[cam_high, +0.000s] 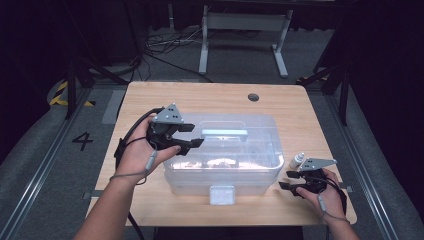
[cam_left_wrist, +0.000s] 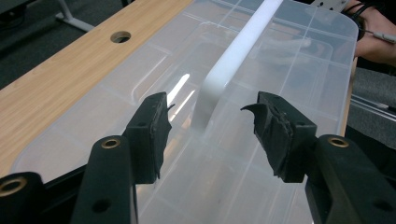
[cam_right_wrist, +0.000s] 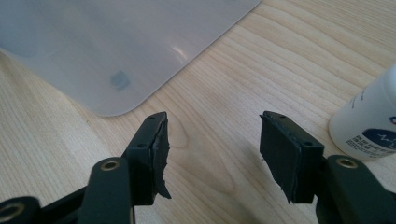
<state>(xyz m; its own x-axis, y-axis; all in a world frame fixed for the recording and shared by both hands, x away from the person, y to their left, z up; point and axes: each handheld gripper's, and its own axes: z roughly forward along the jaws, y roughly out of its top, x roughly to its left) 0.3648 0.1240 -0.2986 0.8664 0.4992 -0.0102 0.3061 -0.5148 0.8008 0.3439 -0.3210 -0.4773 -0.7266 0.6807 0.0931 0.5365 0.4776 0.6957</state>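
- Wooden table (cam_high: 150, 100) in a dark room, cables and a metal frame on the floor behind; a round hole (cam_high: 253, 97) sits near its far edge.
- Clear plastic storage box (cam_high: 222, 155) sits mid-table, lid on, white handle (cam_high: 224, 133) running along the lid top, front latch (cam_high: 222, 194) facing the person.
- Left gripper (cam_high: 192, 136) hovers over the left part of the lid; jaws spread apart, nothing between them, pads not touching. In the left gripper view the handle (cam_left_wrist: 233, 60) lies dead ahead, lined up with the gap.
- Right gripper (cam_high: 288, 180) rests low on the table just beside the box's right end; jaws apart and empty. Small white bottle (cam_high: 297, 160) stands just beside it, also at the right edge of the right gripper view (cam_right_wrist: 369, 126).
- Step in hand, by my read: left gripper going for the lid handle.
- To do it well: keep the jaws wide, move forward until the handle bar sits fully between the pads, keep it centred, then close squarely across its width.
- Lid plastic looks slick and flexible, so grip mid-handle, not the end, to avoid twisting.
- Latch looks closed; likely needs releasing before any lift.
- Keep the right gripper clear of the bottle if it moves in to steady the box.
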